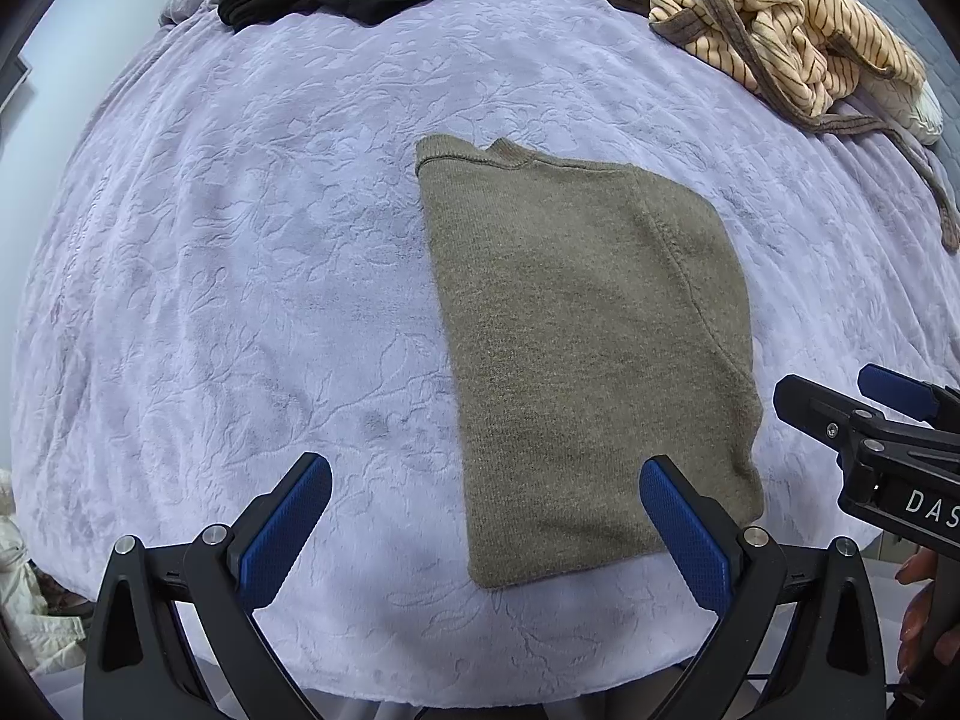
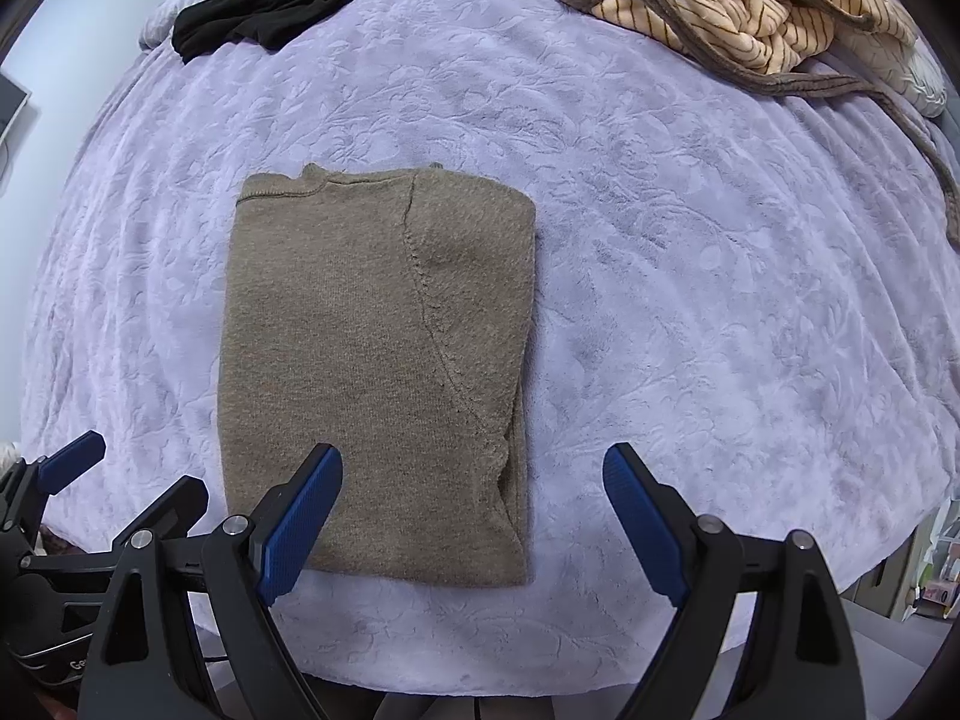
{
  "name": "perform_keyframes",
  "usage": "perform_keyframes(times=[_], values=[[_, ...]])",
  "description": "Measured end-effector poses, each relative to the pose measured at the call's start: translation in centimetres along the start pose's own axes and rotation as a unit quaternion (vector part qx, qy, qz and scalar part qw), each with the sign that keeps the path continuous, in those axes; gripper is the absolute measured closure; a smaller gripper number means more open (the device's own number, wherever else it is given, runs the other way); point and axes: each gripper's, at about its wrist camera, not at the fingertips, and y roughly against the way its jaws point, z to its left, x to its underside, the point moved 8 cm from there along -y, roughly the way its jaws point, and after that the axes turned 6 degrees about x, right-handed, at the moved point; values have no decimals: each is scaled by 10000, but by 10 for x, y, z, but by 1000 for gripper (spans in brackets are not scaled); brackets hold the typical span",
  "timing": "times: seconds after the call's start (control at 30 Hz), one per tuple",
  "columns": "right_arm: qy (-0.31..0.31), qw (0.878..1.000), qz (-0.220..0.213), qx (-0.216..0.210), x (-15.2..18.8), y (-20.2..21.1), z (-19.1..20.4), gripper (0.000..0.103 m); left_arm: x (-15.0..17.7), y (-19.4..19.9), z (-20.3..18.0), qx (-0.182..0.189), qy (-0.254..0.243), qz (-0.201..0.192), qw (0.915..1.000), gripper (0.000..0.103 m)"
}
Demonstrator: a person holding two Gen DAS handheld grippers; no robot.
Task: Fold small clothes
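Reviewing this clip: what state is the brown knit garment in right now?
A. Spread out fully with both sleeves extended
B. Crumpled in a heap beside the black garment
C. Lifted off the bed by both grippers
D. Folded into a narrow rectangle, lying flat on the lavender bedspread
D: the brown knit garment lies flat as a narrow folded rectangle on the lavender bedspread, and neither open gripper holds it.

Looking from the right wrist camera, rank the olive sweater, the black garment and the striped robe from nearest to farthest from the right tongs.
1. Olive sweater: folded, lying just ahead and left of the open right tongs.
2. Black garment and striped robe: both far off at the back of the bed, black at left, striped at right; too close to call.
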Motion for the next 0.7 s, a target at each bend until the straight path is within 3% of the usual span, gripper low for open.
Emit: perform_keyframes(times=[0.7], values=[[5,10000,1,-5,-1,0,0,12,0,0,1,-9,5,-3,10000,0]])
